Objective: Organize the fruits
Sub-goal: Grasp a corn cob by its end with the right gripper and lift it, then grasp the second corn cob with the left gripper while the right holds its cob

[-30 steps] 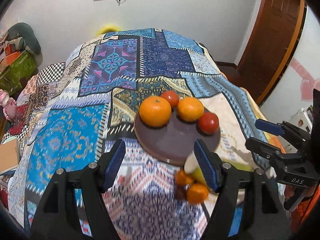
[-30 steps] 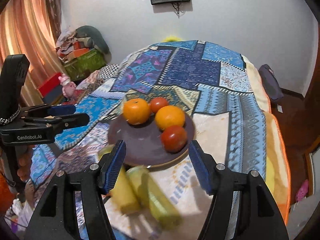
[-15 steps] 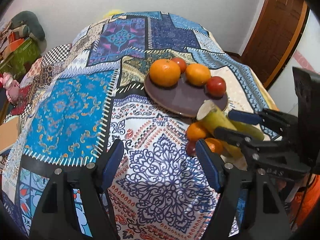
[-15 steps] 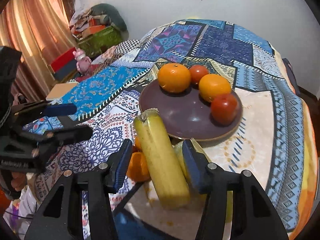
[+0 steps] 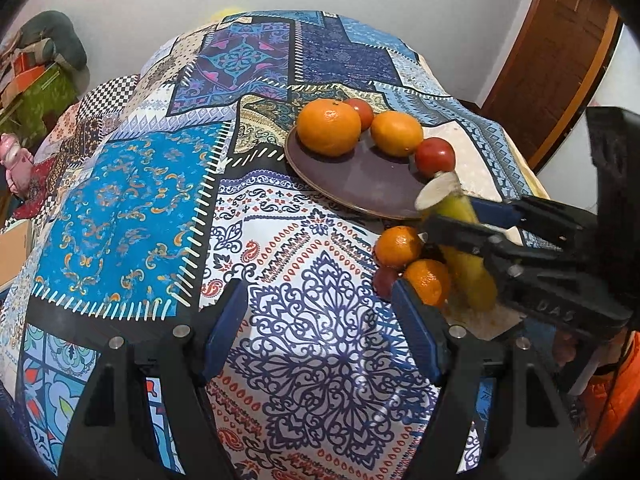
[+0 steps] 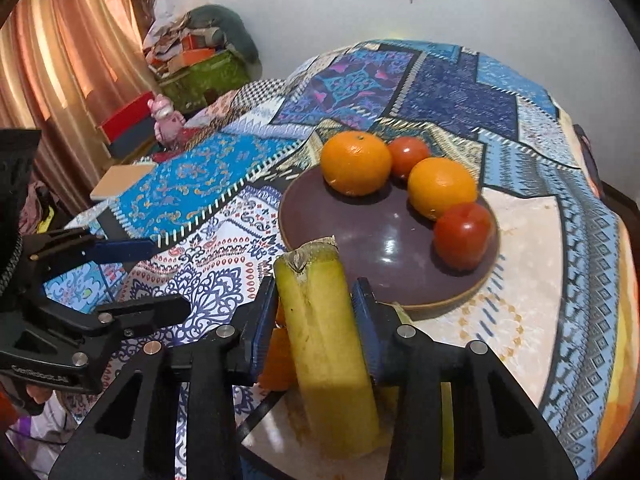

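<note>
Patchwork cloth (image 5: 120, 216); left claw (image 6: 156, 272) marked "GenRobot.AI", right claw (image 5: 452, 216) "DAS".

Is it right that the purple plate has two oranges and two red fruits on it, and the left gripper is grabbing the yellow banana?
Almost. It is the right gripper whose jaws are closing around the banana, as the right wrist view shows. The left gripper has nothing between its fingers. The plate does hold two oranges and two red fruits.
</note>
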{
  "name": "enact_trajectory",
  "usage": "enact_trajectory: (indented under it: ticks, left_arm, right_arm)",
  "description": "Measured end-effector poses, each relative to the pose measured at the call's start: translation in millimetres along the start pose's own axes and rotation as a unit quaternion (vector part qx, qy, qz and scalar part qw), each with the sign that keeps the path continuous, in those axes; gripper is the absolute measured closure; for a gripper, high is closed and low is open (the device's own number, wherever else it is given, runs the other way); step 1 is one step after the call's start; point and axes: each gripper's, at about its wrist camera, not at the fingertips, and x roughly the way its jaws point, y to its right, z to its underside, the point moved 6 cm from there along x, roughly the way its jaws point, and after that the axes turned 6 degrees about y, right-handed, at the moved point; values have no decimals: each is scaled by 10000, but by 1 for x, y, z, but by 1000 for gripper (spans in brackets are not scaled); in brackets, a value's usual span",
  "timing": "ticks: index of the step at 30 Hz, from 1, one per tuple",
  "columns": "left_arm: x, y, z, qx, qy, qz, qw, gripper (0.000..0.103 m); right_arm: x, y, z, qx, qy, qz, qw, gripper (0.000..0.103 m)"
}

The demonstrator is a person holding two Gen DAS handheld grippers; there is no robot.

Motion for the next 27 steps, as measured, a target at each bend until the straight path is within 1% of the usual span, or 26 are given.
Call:
enact_trajectory:
  ticks: [4,7,11,18,27]
  left_arm:
    - [-4,10,-1,47,26,87,9999,29]
    - [-6,19,-1,125,43,134,9998,29]
    - [-8,32,-1,216,58,189,9996,29]
    - [-9,53,2,346,16,374,9987,29]
    - [2,103,13,824,-113,777,9935,29]
  right_arm:
    - [-26,14,-1,225,224,143,9994,71]
    - [-43,26,3,525,317,47,9981,71]
    - [-62,33,12,751,408,3,9963,71]
    - [-78,27,24,673,537,123,9962,71]
    - [-78,29,22,589,415,124,9973,71]
